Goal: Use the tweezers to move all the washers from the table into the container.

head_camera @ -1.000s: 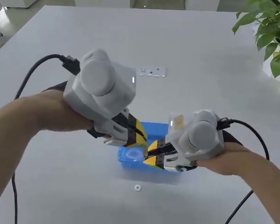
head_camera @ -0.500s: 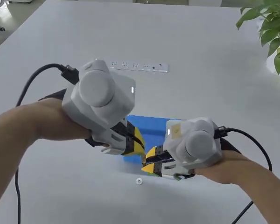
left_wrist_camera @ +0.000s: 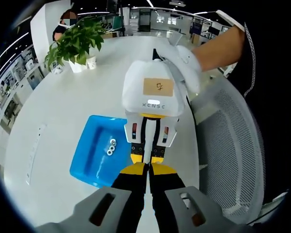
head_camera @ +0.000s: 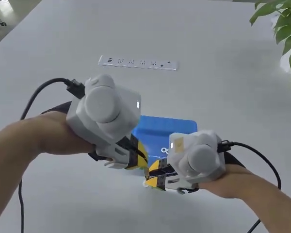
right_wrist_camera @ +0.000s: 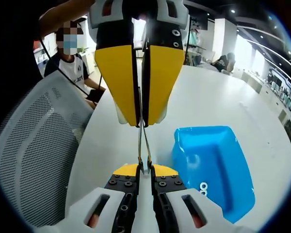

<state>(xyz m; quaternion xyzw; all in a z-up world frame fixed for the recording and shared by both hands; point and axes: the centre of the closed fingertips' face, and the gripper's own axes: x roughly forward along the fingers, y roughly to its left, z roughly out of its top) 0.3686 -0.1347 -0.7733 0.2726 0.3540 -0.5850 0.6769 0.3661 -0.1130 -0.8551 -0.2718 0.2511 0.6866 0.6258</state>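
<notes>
Both grippers meet tip to tip just beside the container (left_wrist_camera: 87, 160), w/ the tweezers (right_wrist_camera: 143, 143) running between them. The left gripper (right_wrist_camera: 141, 119) has its yellow jaws pinched narrow on the tweezers' upper part. The right gripper (right_wrist_camera: 145, 171) has its jaws drawn in close round the tweezers' lower end. Looks like it's squeezing the tines, tho the contact is too fine to be sure. Can't tell whether a washer sits in the tips.

The washers (left_wrist_camera: 110, 147): three lie close together on the floor of the blue container, which sits on the table (head_camera: 223, 77), partly behind the grippers in the head view.

Handling, my guess: washers are tiny, flat, hard metal, v. light and slick, so prone to skate on the smooth top or pop out if squeezed hard. Best grip is prob. across the ring's band, one tine thru the hole and one outside. A pinch across the full width is likelier to flick it away. Tweezers are thin springy steel and can twist in the pads, so the hold should be square and the pressure gentle.

Writing: the right gripper's white body carries lettering (left_wrist_camera: 154, 105) reading "KENSE" in the left gripper view. A tan sticker (left_wrist_camera: 158, 87) above it has a handwritten mark, maybe "07", not clear. The power strip (head_camera: 136, 62) far across the table has no legible text.
</notes>
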